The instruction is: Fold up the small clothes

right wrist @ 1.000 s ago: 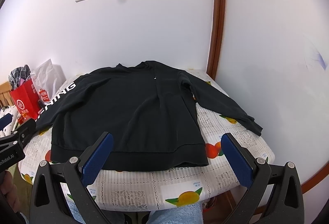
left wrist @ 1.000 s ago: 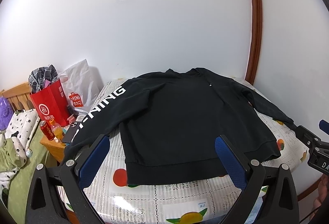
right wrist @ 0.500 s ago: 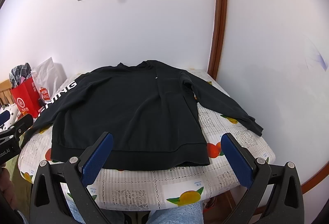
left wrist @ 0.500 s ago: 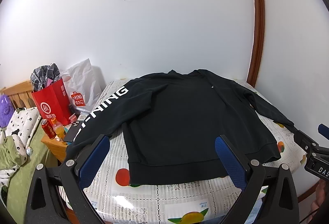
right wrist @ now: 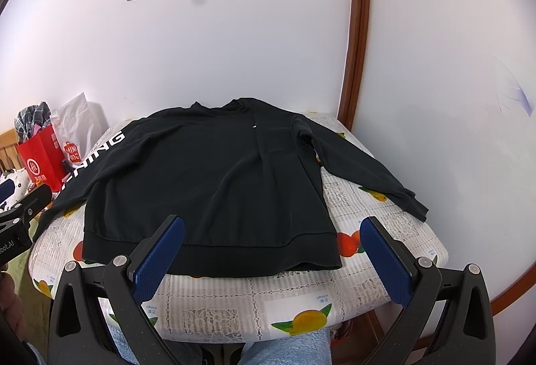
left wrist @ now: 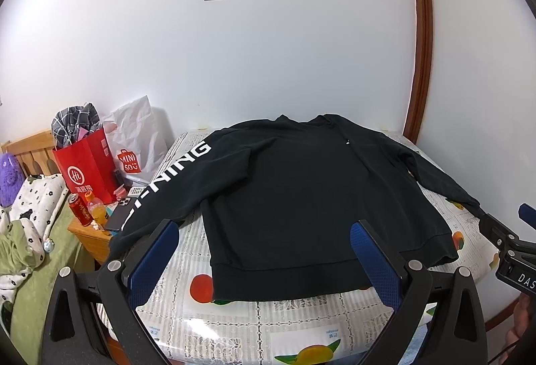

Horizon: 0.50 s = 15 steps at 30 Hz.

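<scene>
1. My left gripper (left wrist: 263,259) has crept a little nearer the black sweater (left wrist: 301,180); both it and my right gripper (right wrist: 273,258) are wide open, empty.
2. The sweater lies flat on the table (right wrist: 241,304), unfolded, so folding hasn't begun.

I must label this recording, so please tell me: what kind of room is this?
Probably a bedroom at home: a wooden bed frame with bedding sits left of the table, where a black sweatshirt lies flat.
</scene>
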{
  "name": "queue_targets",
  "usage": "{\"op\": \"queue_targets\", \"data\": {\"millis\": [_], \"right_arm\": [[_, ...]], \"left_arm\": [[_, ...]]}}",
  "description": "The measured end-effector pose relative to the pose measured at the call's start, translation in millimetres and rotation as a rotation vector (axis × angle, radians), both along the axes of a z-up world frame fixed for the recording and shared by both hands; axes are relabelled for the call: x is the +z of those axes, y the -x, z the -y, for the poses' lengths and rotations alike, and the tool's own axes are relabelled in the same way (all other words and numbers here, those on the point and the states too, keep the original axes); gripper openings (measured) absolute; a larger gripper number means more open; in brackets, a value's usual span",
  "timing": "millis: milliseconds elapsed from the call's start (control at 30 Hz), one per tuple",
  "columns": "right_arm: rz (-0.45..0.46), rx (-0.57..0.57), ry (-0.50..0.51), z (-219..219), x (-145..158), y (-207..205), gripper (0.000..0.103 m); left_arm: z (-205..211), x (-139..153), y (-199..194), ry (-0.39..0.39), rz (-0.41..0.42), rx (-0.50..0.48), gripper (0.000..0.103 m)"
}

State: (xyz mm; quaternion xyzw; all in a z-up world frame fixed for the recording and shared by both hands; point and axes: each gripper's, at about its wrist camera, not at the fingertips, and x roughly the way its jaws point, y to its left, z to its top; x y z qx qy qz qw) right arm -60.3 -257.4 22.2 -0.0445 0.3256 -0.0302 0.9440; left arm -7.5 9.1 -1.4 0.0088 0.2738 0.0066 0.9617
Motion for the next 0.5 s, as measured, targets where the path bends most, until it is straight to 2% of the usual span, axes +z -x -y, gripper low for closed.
{"op": "queue_targets", "data": {"millis": [500], "right_arm": [[0.008,-0.005,0.002,0.8,0.1,-0.2,0.103]], "left_arm": [[5.6,3.3,-1.7,-0.019,0.016,0.011,0.103]]}}
